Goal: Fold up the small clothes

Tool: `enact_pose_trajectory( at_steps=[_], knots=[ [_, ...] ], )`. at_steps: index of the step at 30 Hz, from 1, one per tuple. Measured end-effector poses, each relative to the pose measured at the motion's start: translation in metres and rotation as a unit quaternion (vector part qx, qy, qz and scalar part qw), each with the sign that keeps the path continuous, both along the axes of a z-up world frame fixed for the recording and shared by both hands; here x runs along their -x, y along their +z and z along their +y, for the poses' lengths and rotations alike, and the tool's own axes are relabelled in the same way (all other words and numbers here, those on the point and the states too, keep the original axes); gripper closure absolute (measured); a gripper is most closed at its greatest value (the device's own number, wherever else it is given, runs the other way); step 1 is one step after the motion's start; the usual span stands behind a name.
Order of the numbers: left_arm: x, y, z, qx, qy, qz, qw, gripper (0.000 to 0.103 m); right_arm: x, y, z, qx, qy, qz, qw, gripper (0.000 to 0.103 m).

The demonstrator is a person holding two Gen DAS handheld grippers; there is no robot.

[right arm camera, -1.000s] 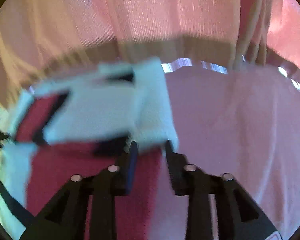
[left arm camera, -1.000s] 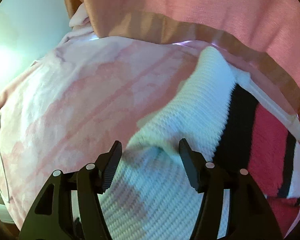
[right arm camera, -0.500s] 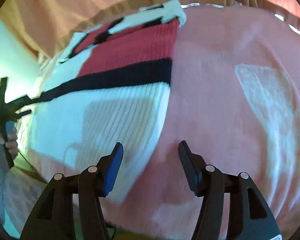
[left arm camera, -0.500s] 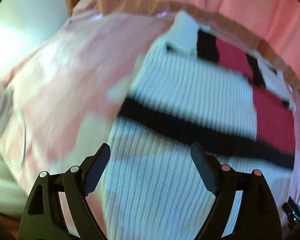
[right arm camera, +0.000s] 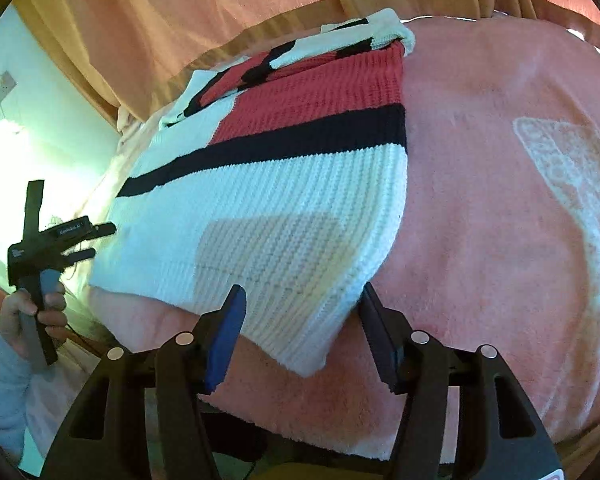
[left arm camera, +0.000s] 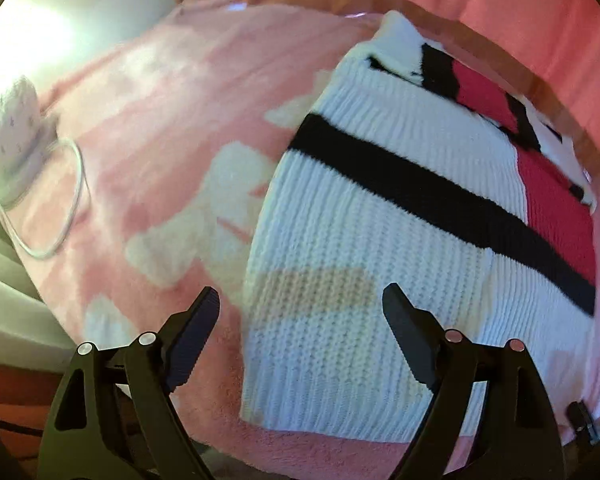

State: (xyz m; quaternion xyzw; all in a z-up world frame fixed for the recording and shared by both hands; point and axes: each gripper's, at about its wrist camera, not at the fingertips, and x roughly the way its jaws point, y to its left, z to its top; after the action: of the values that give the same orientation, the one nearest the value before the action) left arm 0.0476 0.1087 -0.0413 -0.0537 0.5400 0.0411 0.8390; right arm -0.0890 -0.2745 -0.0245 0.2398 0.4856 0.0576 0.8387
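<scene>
A white knit sweater (left arm camera: 380,240) with black stripes and red blocks lies flat on a pink blanket (left arm camera: 160,128). It also shows in the right wrist view (right arm camera: 268,208). My left gripper (left arm camera: 300,308) is open and empty, above the sweater's near left edge. My right gripper (right arm camera: 300,304) is open and empty, its fingers on either side of the sweater's near right corner. The left gripper, held in a hand, also shows in the right wrist view (right arm camera: 84,242), beside the sweater's left edge.
The pink blanket with white patches (right arm camera: 520,200) covers the surface. A pink and orange curtain (right arm camera: 220,12) hangs behind. A white patterned cloth (left arm camera: 10,120) and a clear cord loop (left arm camera: 60,200) lie at the blanket's left edge.
Both grippers pulled back from the sweater's far end toward its near edge. The right gripper, nearly closed on fabric a second ago, opened and let go. The sweater now lies flat.
</scene>
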Motion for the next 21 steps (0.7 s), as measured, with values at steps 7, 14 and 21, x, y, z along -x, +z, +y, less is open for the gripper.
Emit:
enact_pose_trajectory(
  at_steps=[7, 14, 21],
  knots=[
    [-0.005, -0.005, -0.013, -0.015, -0.036, -0.006, 0.9992, 0.047, -0.005, -0.005, -0.007, -0.024, -0.015, -0.005, 1.000, 0.096],
    [0.015, 0.022, -0.020, 0.071, -0.070, -0.027, 0.9946, 0.091, 0.018, 0.034, -0.035, -0.010, -0.052, -0.059, 0.997, 0.097],
    [0.088, 0.062, -0.063, 0.109, -0.124, -0.040, 0.9855, 0.091, 0.073, 0.086, -0.078, 0.020, -0.085, -0.078, 0.993, 0.097]
  ],
)
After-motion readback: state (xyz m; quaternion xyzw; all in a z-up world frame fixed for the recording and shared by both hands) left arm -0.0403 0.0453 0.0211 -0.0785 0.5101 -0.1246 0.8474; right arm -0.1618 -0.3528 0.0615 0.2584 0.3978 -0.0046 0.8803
